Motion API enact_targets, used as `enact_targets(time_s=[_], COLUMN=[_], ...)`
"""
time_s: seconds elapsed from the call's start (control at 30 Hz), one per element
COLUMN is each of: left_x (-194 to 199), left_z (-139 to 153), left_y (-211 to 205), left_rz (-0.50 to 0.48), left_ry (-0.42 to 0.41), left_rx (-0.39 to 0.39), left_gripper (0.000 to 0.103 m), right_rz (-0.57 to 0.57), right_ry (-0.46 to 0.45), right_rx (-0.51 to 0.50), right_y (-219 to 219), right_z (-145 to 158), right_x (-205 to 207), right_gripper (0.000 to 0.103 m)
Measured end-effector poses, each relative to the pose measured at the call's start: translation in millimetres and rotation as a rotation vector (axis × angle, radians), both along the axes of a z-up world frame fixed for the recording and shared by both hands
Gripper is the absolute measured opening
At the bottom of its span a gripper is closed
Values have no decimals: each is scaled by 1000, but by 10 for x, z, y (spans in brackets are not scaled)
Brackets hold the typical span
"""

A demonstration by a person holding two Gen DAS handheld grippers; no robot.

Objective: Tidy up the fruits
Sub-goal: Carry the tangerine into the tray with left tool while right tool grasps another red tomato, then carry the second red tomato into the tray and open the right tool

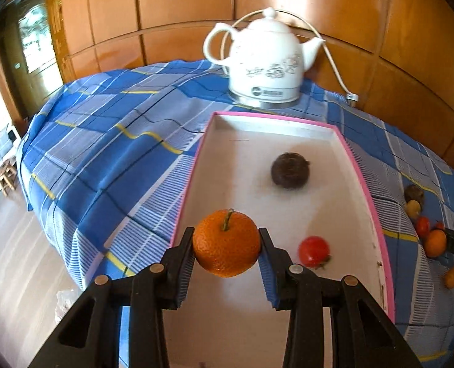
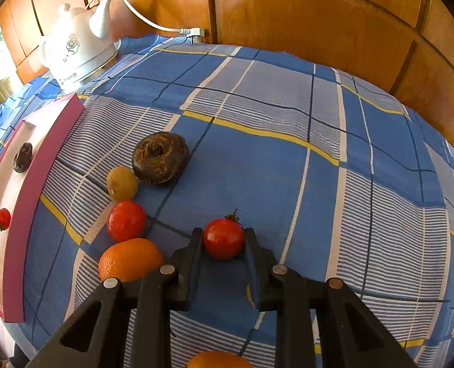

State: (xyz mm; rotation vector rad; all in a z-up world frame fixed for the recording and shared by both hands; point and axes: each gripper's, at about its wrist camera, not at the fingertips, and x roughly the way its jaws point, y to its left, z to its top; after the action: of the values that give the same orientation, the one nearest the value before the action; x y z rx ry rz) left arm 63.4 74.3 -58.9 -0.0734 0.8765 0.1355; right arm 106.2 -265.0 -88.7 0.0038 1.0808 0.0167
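Orange-brown wood-panelled wall (image 1: pixel 180 9) behind. Blue plaid cloth (image 2: pixel 288 159) over table. Pale glossy floor (image 1: pixel 15 260) at left; small wooden stool (image 1: pixel 7 174); bright window (image 1: pixel 35 40).

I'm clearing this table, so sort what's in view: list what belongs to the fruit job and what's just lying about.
Job:
- tray
- orange in the left gripper
- tomato in the right gripper
- dark fruit and small tomato in the tray
- loose fruit on the cloth

Lying about:
- kettle
- cord
- tablecloth
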Motion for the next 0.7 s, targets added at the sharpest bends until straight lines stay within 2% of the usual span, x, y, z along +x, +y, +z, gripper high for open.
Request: enact_targets(time_s=[0.27, 0.53, 0.7], left_x=[-93, -195, -256], left_z=[271, 710, 877], left_y=[17, -66, -107], left_rz=[23, -7, -20], left_ry=[-102, -207, -244], left_rx=[21, 39, 45], left_gripper=[41, 41, 42], right_rz=[-11, -18, -18], right_ry=[-8, -15, -16], right_rx=[-4, -8, -9], right_y=[-2, 4, 4], right_z=[7, 9, 9], right_x=[-15, -33, -33], right_gripper=[25, 25, 25])
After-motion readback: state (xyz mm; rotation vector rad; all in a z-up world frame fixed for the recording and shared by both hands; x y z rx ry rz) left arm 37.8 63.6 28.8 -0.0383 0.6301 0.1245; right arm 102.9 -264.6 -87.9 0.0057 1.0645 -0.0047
